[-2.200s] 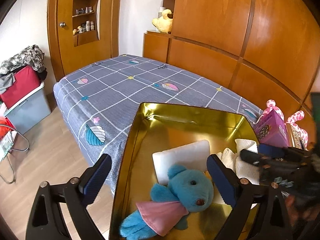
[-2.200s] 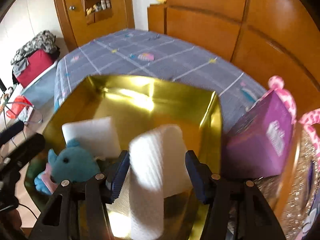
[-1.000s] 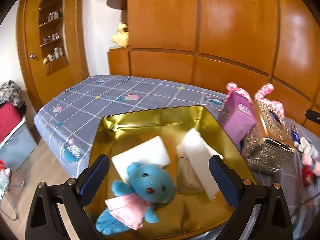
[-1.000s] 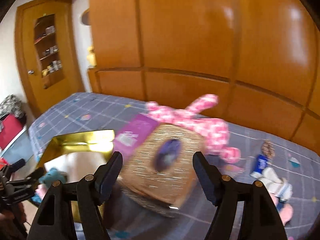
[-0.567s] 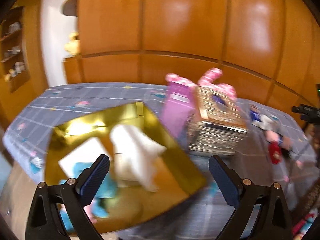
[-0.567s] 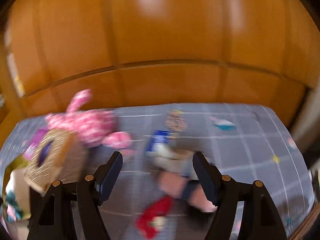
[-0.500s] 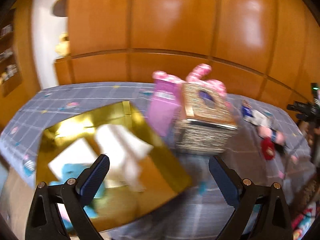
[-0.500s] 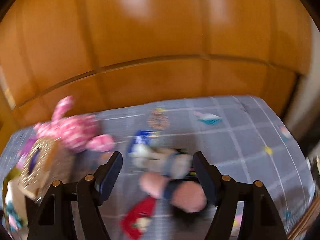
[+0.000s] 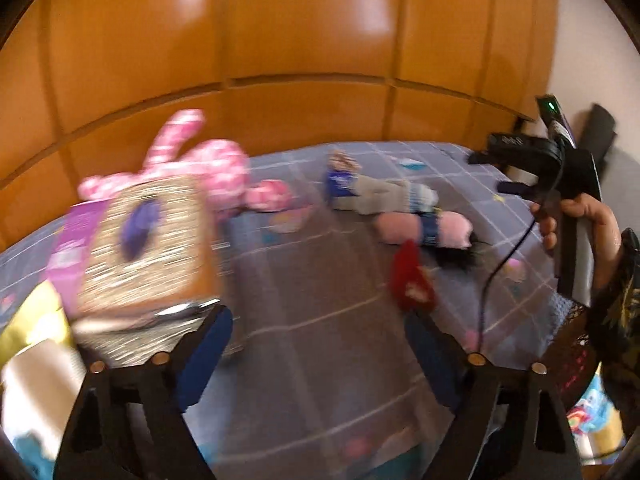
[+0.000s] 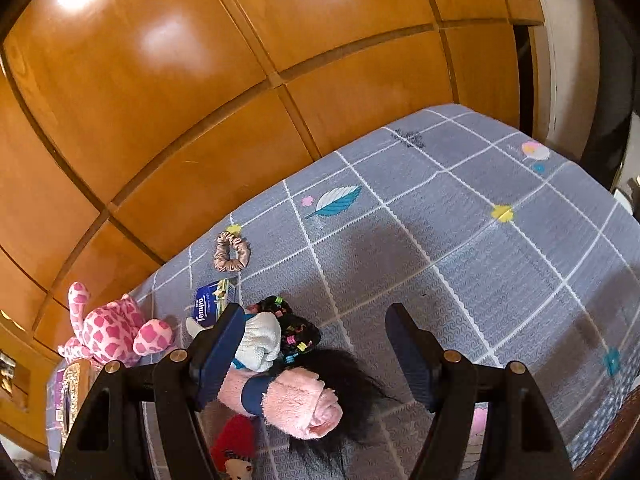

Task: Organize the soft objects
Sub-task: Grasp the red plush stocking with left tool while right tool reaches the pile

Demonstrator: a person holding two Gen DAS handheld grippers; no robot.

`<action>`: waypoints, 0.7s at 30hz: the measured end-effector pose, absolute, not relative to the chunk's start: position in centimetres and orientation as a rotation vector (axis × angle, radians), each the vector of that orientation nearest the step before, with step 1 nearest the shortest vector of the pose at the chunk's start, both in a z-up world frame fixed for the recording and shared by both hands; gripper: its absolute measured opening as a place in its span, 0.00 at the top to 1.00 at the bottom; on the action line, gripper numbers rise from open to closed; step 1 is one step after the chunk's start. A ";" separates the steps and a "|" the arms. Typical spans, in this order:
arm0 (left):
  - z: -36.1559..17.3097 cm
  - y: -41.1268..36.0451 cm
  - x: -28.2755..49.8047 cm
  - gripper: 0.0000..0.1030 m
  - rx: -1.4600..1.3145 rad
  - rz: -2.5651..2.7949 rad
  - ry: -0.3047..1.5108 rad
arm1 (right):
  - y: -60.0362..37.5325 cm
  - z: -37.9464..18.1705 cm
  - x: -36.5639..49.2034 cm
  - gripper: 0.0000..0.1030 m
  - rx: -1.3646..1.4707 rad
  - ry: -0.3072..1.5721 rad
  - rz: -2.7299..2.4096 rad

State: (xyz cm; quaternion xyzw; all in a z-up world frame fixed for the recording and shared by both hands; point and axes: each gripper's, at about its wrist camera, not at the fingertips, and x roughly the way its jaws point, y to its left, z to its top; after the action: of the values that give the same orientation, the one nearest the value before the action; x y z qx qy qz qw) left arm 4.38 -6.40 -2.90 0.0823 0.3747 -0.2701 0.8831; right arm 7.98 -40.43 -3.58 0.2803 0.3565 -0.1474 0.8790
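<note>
On the grey checked bed cover (image 10: 460, 240) lies a pink rolled cloth with a navy band (image 10: 296, 404), on black hair (image 10: 352, 380), with a white cloth (image 10: 260, 340) beside it. My right gripper (image 10: 318, 356) hangs open just above them, pads touching nothing. In the left wrist view the same pink roll (image 9: 424, 228), a red plush (image 9: 412, 284) and a grey-white cloth (image 9: 384, 196) lie ahead. My left gripper (image 9: 318, 360) is over bare cover, its jaws closing with nothing between them. The right gripper (image 9: 490, 172) shows at right in a hand (image 9: 592, 220).
A pink spotted plush (image 9: 208, 168), a glittery tissue box (image 9: 148, 248) and a purple box (image 9: 76, 232) stand at left beside the gold box (image 9: 28, 332). A scrunchie (image 10: 232, 252) and a blue tissue pack (image 10: 210, 304) lie near the wooden wall panels (image 10: 200, 80).
Both views swung from the gold box to the right, onto the toys on the bed. The right gripper came down over the pink roll. The left jaws stand narrower than before.
</note>
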 end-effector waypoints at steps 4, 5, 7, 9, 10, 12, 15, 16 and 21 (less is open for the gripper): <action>-4.1 -11.6 5.3 0.31 0.220 -0.663 0.800 | -40.7 -4.0 8.0 0.29 0.626 0.756 -0.291; -4.6 -13.1 5.5 0.34 0.239 -0.675 0.810 | -40.8 -4.1 8.1 0.29 0.634 0.760 -0.288; -5.3 -15.1 5.8 0.37 0.267 -0.696 0.827 | -41.0 -4.4 8.1 0.29 0.662 0.768 -0.272; -6.2 -17.3 6.4 0.37 0.306 -0.702 0.847 | -41.2 -4.6 8.2 0.29 0.681 0.774 -0.265; -6.6 -17.9 6.6 0.39 0.319 -0.706 0.857 | -41.3 -4.7 8.2 0.29 0.692 0.776 -0.263; -7.7 -19.6 7.3 0.42 0.347 -0.716 0.882 | -41.4 -4.9 8.1 0.29 0.710 0.775 -0.257; -9.5 -21.1 8.1 0.42 0.381 -0.716 0.912 | -41.6 -5.1 8.1 0.29 0.727 0.782 -0.248; -10.0 -21.4 8.2 0.42 0.384 -0.719 0.924 | -41.6 -5.1 8.1 0.28 0.730 0.784 -0.245; -11.8 -20.9 8.6 0.66 0.333 -0.719 0.913 | -41.5 -5.3 8.3 0.28 0.725 0.791 -0.239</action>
State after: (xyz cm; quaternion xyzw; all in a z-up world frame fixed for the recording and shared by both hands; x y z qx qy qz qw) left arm 8.59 -20.88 -11.76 0.1563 0.4291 -0.3381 0.8229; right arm 8.31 -41.45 -5.28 0.3445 0.3760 -0.1137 0.8527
